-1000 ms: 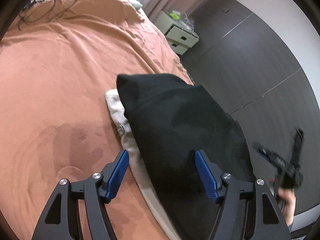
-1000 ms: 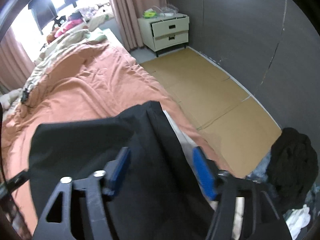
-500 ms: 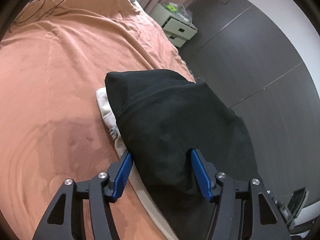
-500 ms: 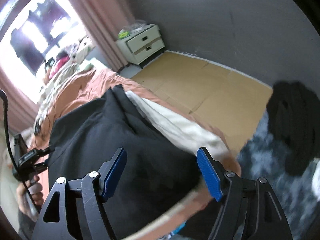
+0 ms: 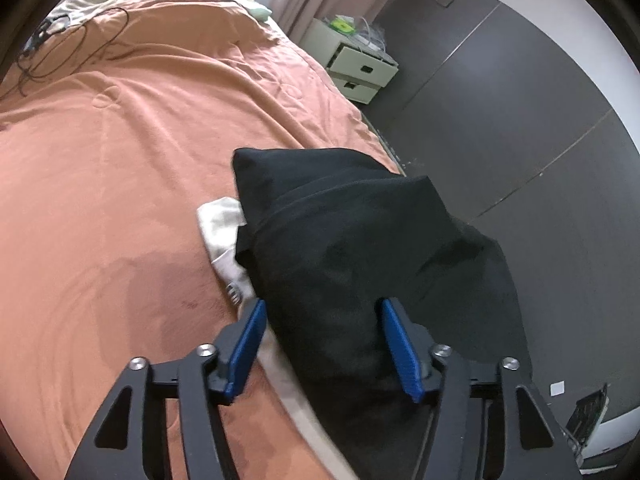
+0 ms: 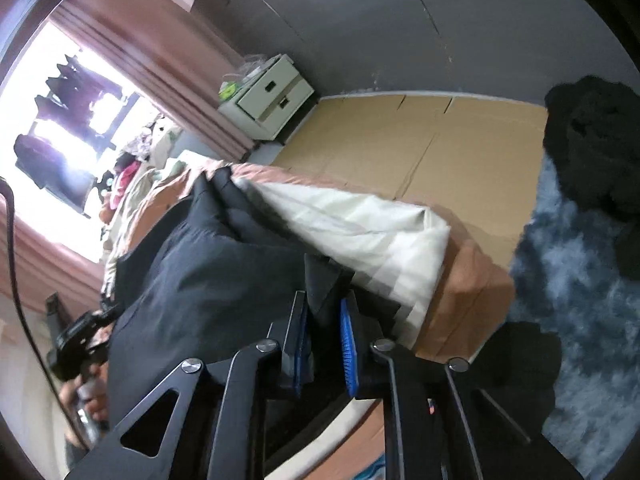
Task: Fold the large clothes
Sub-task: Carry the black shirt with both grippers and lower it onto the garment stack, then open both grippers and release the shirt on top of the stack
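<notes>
Here, a black garment [image 5: 360,240] lies folded near the edge of the orange bed [image 5: 120,160]. The right gripper [image 6: 324,320] has just closed on its soft corner; the left gripper [image 5: 320,340] straddles it, fingers apart. Limp cloth, best held at the corners.
</notes>
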Motion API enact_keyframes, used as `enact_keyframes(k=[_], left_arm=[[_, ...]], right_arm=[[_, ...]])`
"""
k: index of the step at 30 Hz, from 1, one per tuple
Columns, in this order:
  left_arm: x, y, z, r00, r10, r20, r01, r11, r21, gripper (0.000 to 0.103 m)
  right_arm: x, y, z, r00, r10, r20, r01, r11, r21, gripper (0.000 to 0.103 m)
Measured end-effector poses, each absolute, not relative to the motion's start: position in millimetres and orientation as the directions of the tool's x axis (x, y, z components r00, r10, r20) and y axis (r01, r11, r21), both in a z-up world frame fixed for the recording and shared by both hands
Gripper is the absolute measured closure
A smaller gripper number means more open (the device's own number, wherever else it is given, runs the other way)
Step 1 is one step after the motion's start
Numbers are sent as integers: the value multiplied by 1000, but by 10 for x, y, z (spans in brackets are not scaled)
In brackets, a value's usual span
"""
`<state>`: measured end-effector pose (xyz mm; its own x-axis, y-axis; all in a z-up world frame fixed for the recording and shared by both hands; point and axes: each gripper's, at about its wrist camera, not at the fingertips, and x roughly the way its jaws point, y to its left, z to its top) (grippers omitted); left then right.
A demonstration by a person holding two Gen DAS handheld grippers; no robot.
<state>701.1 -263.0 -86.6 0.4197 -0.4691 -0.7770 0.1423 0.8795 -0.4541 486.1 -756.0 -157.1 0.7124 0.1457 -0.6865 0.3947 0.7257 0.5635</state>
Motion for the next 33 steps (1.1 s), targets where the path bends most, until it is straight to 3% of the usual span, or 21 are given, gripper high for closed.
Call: enact_keyframes(k=[4, 7, 11, 12, 15, 16, 22, 27, 33], left_arm=[[6869, -2596, -759, 427, -467, -774, 146, 881, -451, 36], [6758, -2654, -697, 434, -446, -783, 165, 893, -418, 36], [6640, -2768, -654, 417, -468, -779, 202, 883, -423, 36], [6587, -2799, -651, 411, -473, -779, 207, 881, -425, 35], [6463, -2859, -668, 394, -481, -783, 215, 877, -430, 29], [6415, -2885, -680, 388, -483, -785, 219, 875, -431, 29], [6122, -3020, -772, 365, -484, -795, 239, 875, -422, 28], [5864, -3027, -831, 379, -473, -795, 228, 881, -415, 18], [5565, -2999, -907, 368, -481, -796, 217, 877, -429, 17]], right_arm=[[4800, -7529, -1625, 679, 69, -731, 464, 731, 500, 88], [4662, -7549, -1551, 661, 4, -751, 518, 722, 459, 72], [4528, -7486, -1261, 693, -16, -721, 483, 752, 448, 69], [4513, -7434, -1183, 700, 0, -714, 458, 768, 448, 64], [4504, -7263, -1032, 723, 30, -690, 395, 802, 448, 34], [4506, -7165, -978, 735, 47, -676, 357, 821, 446, 33], [4574, -6764, -1054, 704, 132, -698, 274, 856, 438, 32], [4561, -6538, -1281, 646, 187, -740, 245, 868, 433, 32], [4401, -6365, -1430, 599, 237, -765, 204, 878, 432, 32]])
